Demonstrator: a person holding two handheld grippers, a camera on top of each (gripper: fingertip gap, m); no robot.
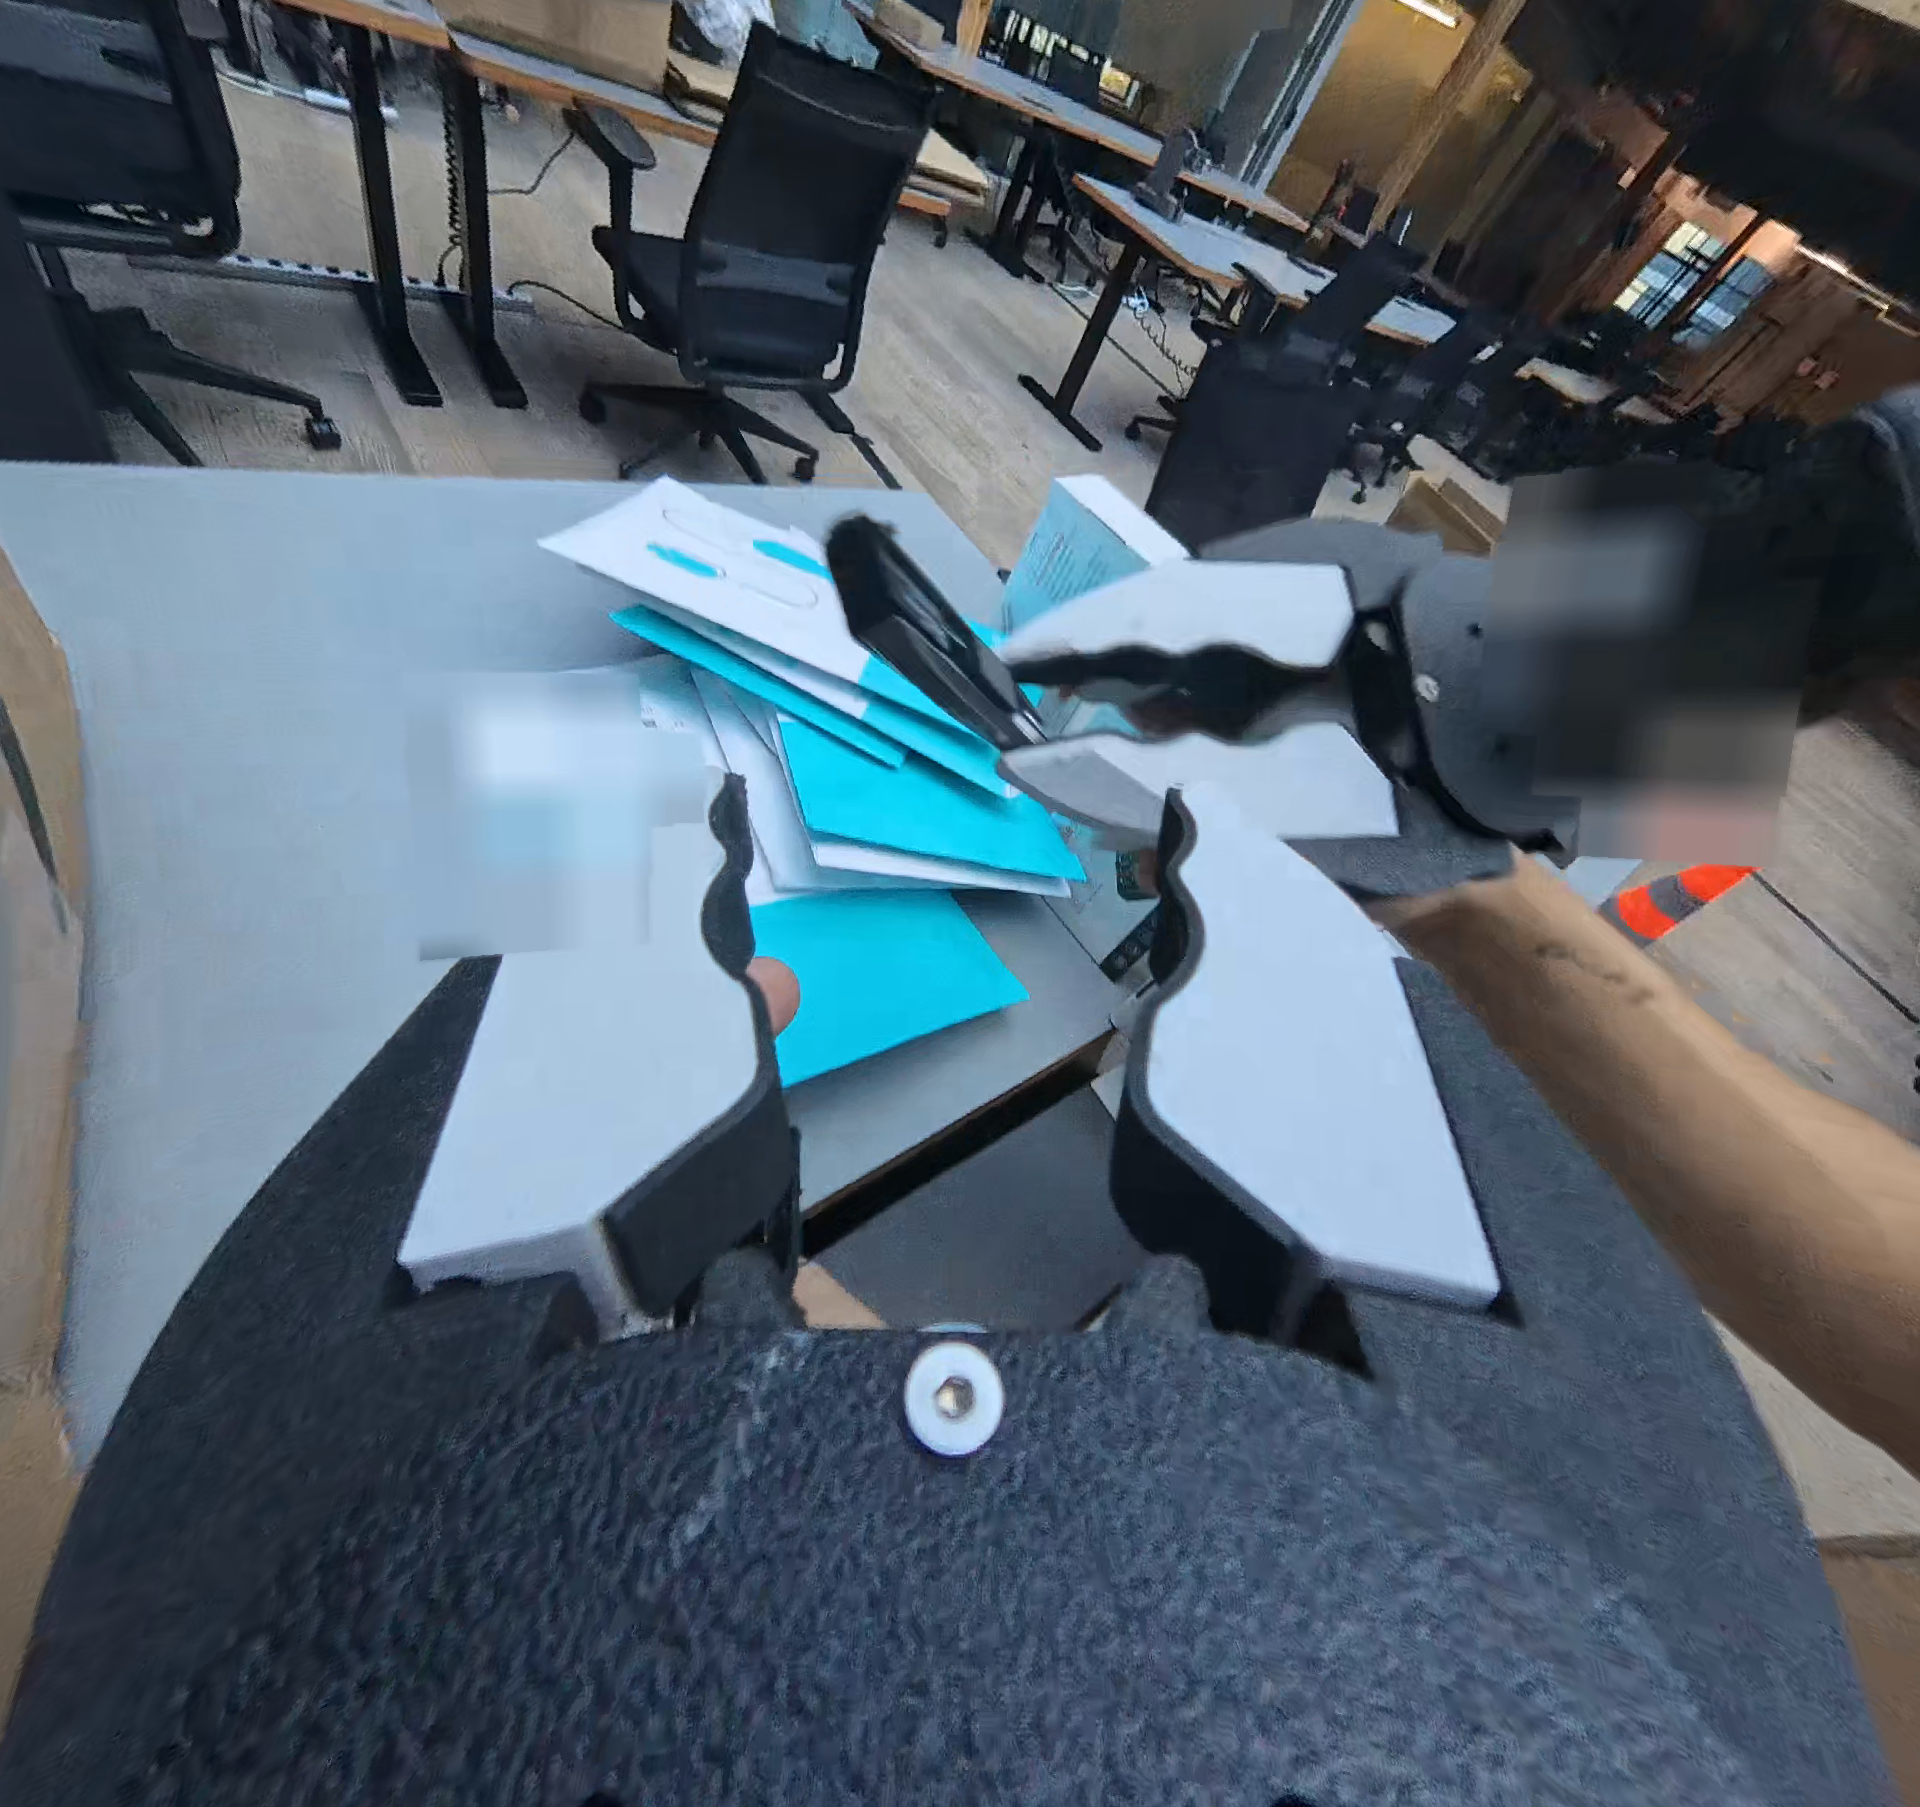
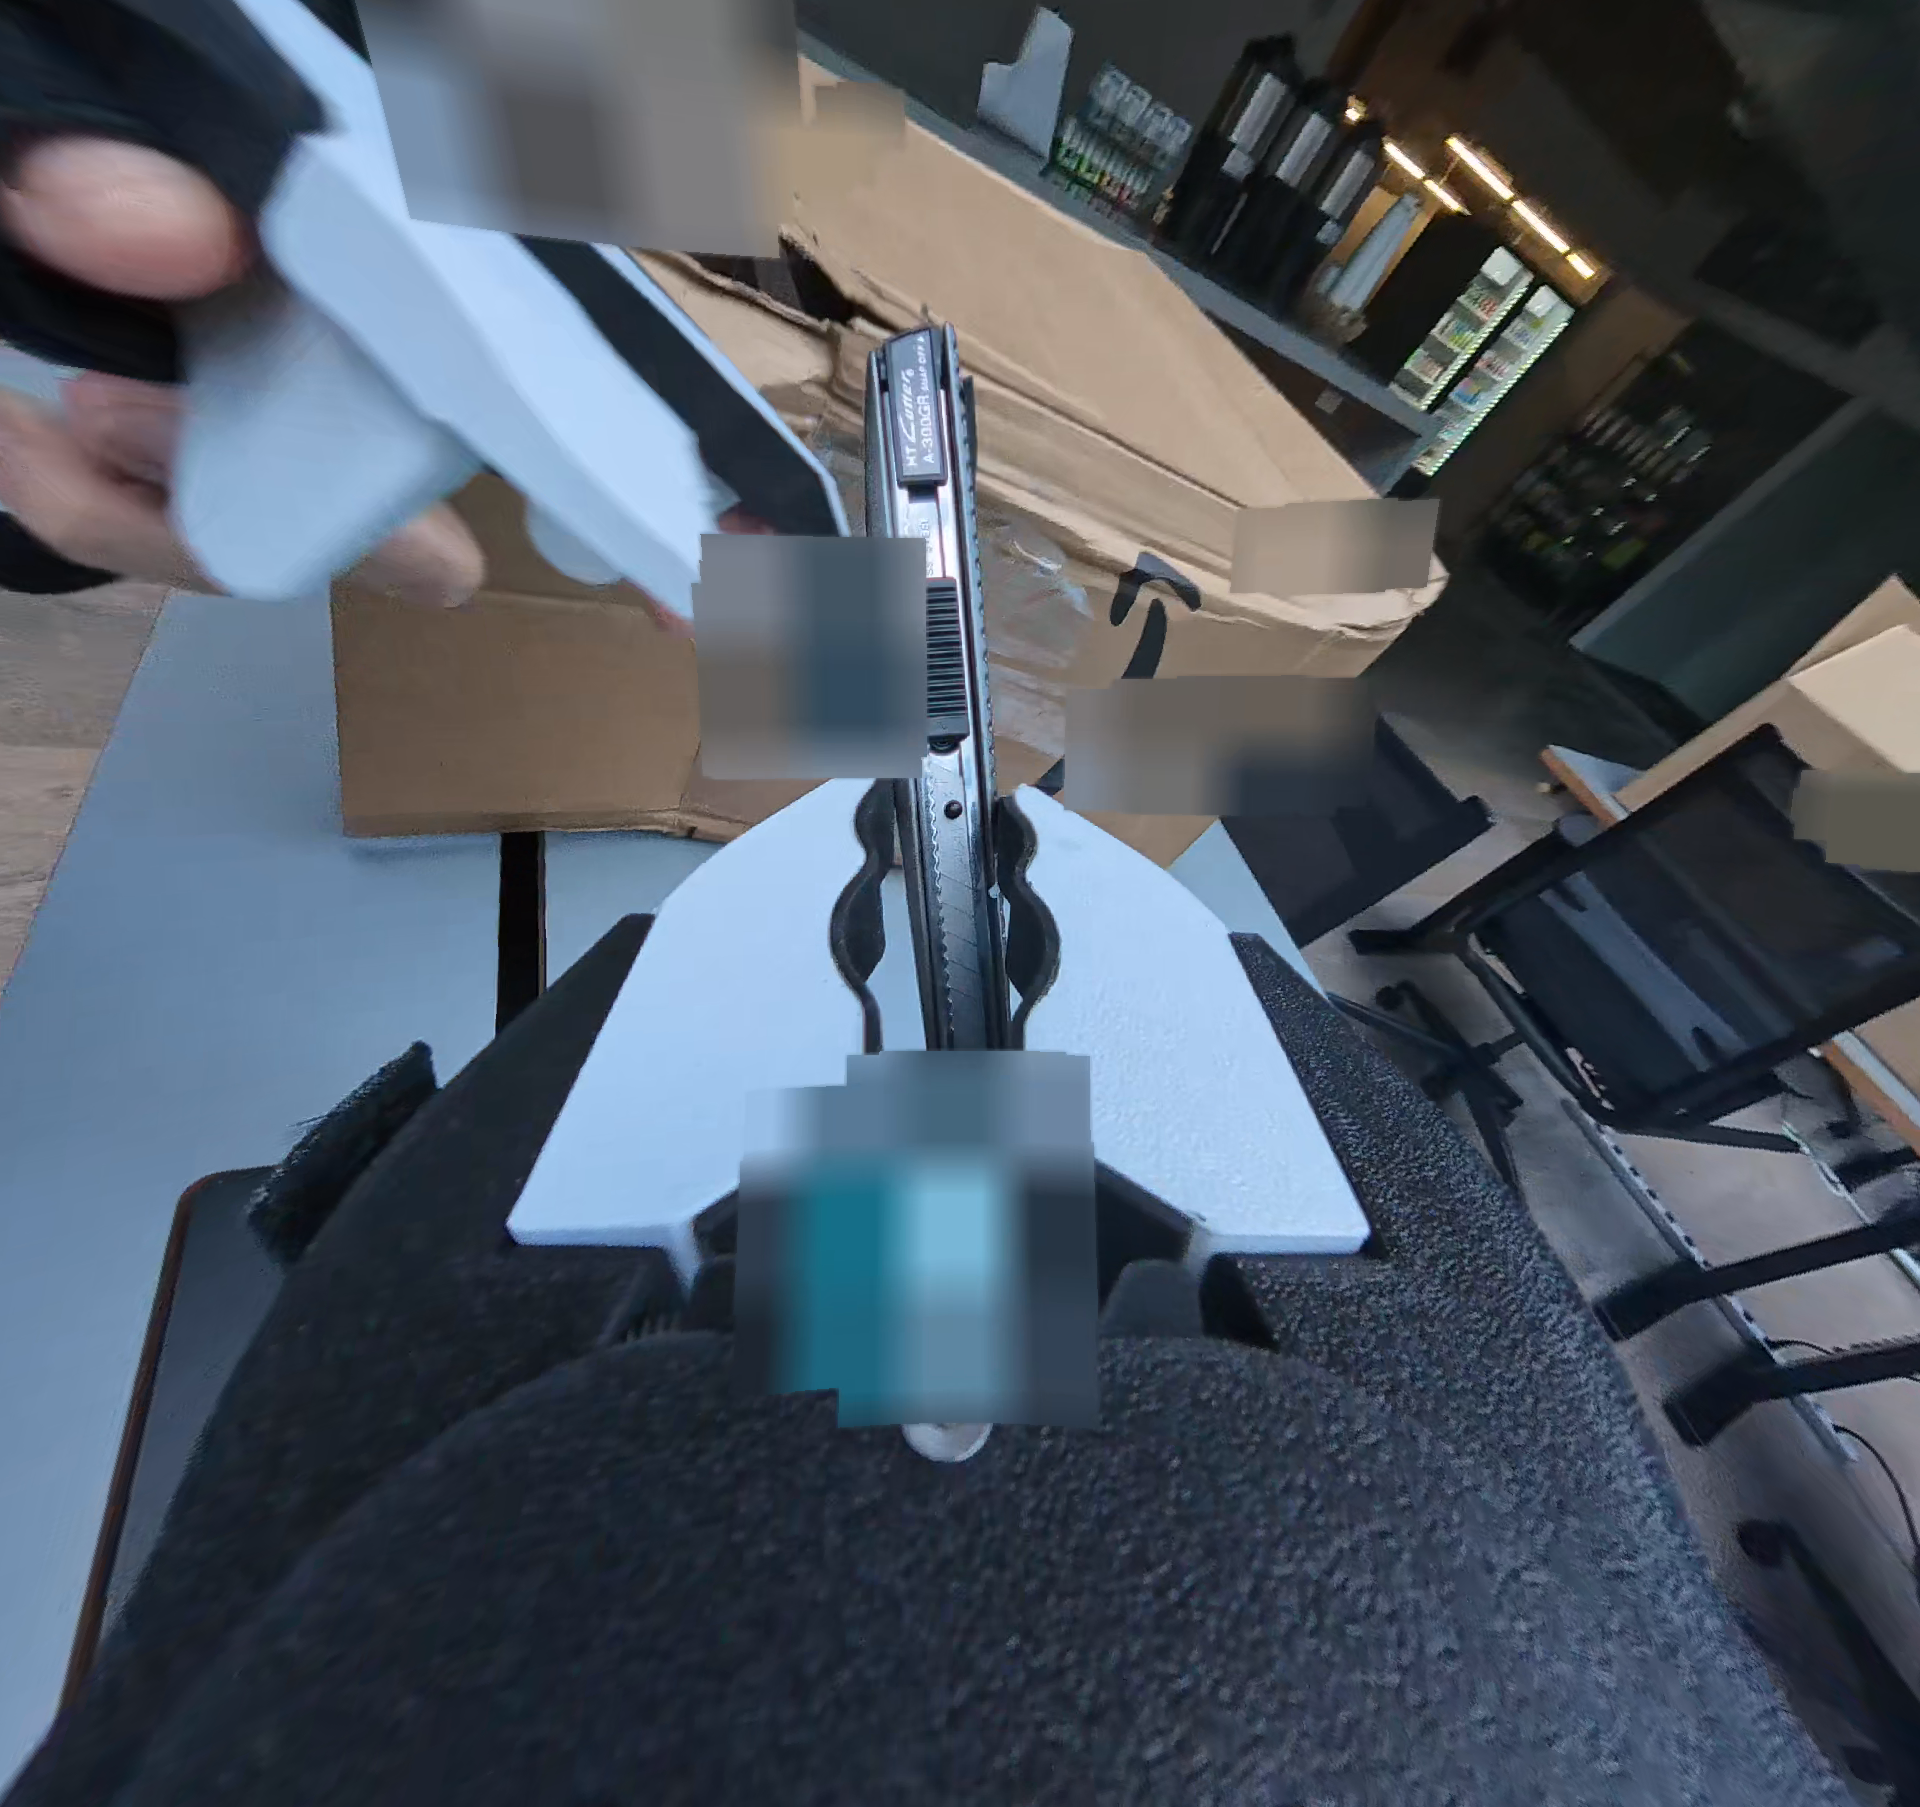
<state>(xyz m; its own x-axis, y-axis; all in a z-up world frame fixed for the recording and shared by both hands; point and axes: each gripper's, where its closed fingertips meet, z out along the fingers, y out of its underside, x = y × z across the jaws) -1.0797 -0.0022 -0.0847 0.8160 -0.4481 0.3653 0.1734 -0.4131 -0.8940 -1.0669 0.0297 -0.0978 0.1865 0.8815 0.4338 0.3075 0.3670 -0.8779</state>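
Note:
My right gripper [image 2: 948, 807] is shut on a black utility knife [image 2: 930, 469] that sticks out forward between its fingers. In the left wrist view the right gripper [image 1: 1023, 713] comes in from the right and holds the knife [image 1: 914, 625] over a loose pile of blue and white envelopes [image 1: 914, 801] on a grey table [image 1: 260, 666]. My left gripper [image 1: 956, 822] is open and empty, just in front of the pile, its right finger close under the right gripper. It also shows blurred at the upper left of the right wrist view [image 2: 416, 386].
A cardboard box [image 2: 520, 697] stands on the table [image 2: 208, 926], with large flattened cardboard [image 2: 1091, 427] behind it. A black office chair [image 1: 769, 230] and desks [image 1: 1143, 147] stand beyond the table's far edge. A person's forearm [image 1: 1714, 1082] reaches in from the right. My right fingertips sit around 4 centimeters from my left ones.

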